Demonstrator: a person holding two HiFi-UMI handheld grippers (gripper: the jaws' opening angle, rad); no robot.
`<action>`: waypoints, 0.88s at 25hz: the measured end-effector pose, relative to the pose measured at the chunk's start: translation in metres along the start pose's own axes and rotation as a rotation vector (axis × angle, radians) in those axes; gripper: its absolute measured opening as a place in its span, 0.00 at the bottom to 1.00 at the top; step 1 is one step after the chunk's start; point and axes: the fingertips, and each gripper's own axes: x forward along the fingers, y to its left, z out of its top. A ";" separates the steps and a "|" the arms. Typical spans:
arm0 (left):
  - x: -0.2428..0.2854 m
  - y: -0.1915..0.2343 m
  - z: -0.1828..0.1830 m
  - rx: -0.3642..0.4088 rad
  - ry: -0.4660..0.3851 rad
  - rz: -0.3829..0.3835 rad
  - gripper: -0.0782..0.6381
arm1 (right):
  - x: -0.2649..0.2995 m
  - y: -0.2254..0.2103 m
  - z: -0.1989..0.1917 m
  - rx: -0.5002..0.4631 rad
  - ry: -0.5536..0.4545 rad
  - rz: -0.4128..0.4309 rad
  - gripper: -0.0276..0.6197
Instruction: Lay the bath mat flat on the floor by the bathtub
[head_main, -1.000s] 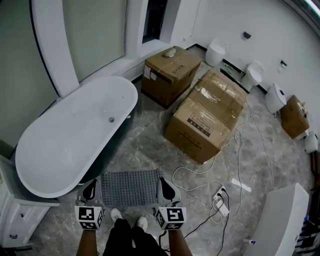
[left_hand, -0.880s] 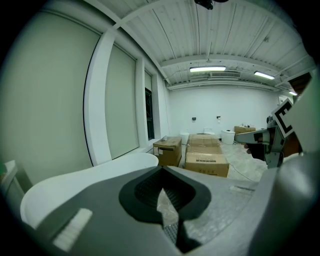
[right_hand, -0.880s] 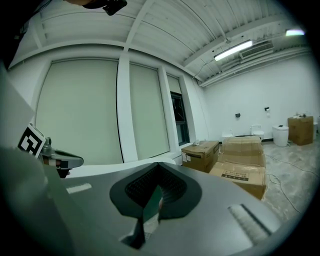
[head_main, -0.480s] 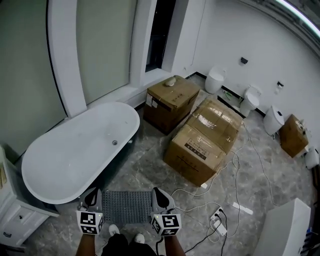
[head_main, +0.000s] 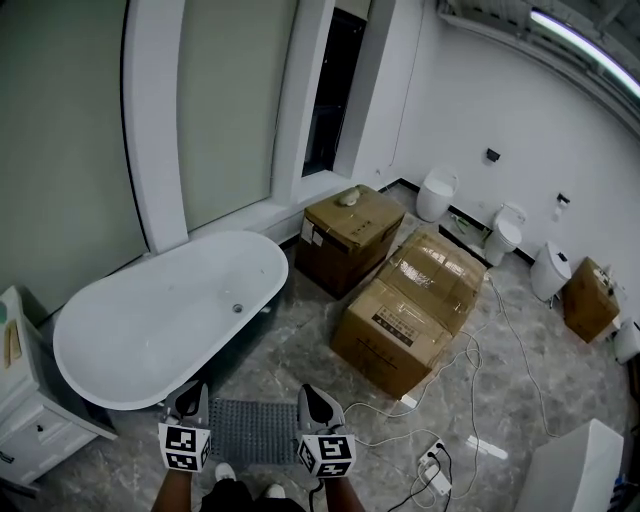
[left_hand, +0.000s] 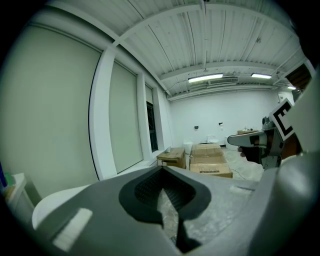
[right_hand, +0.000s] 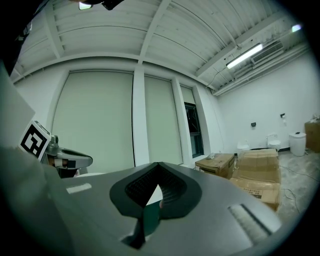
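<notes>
Mat (head_main: 255, 432) is lying flat on the floor just beside the near end of the tub (head_main: 170, 320); the task is looking complete. Left gripper (head_main: 191, 390) and right gripper (head_main: 312, 393) are hovering above its two sides, both clenched with nothing between the jaws. By judgement, the mat is light, soft and floppy with a nubbed face, so any re-take is best at a corner or short edge. Tub is standing empty. Boxes (head_main: 405, 320) are sitting taped shut, contents hidden.

Grey nubbed bath mat (head_main: 253, 430), held spread at bottom centre between left gripper (head_main: 190, 398) and right gripper (head_main: 316, 400), just below the white oval bathtub (head_main: 170, 320).
</notes>
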 end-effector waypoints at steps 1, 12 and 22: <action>-0.002 0.001 0.003 0.004 -0.007 0.003 0.11 | 0.000 0.000 0.003 0.002 -0.006 0.000 0.06; -0.011 0.010 0.026 -0.015 -0.056 0.021 0.11 | -0.004 0.006 0.028 -0.005 -0.052 0.016 0.06; -0.010 0.009 0.033 -0.008 -0.072 0.020 0.11 | -0.008 0.002 0.031 -0.019 -0.051 0.014 0.06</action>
